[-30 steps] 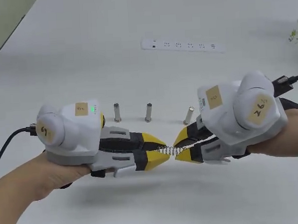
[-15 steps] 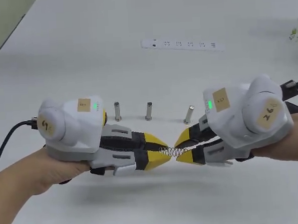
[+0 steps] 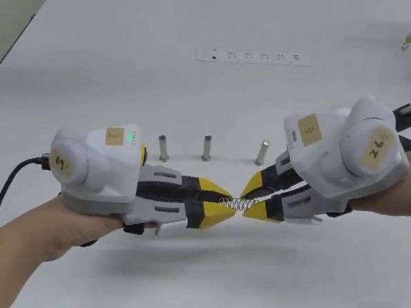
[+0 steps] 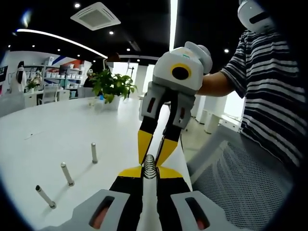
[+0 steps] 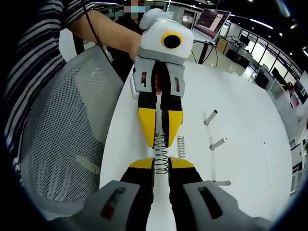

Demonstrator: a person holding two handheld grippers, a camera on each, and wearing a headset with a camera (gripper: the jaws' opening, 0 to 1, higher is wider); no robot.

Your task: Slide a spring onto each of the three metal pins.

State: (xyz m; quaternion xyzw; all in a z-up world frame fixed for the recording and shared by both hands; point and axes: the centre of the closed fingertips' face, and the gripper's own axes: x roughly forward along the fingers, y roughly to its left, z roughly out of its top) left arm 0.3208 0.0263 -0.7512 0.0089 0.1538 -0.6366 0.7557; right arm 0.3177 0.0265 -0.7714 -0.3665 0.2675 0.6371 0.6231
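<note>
Where the left gripper [image 3: 227, 204] meets the right gripper [image 3: 247, 201], both sets of jaws clamp one spring [image 3: 238, 205].

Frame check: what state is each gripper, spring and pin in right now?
left gripper: shut on one end of the held spring
right gripper: shut on its other end
held spring: off the table, spanning both grippers
loose spring: lying on the table
left pin: standing, bare
middle pin: standing, bare
right pin: standing, bare
</note>
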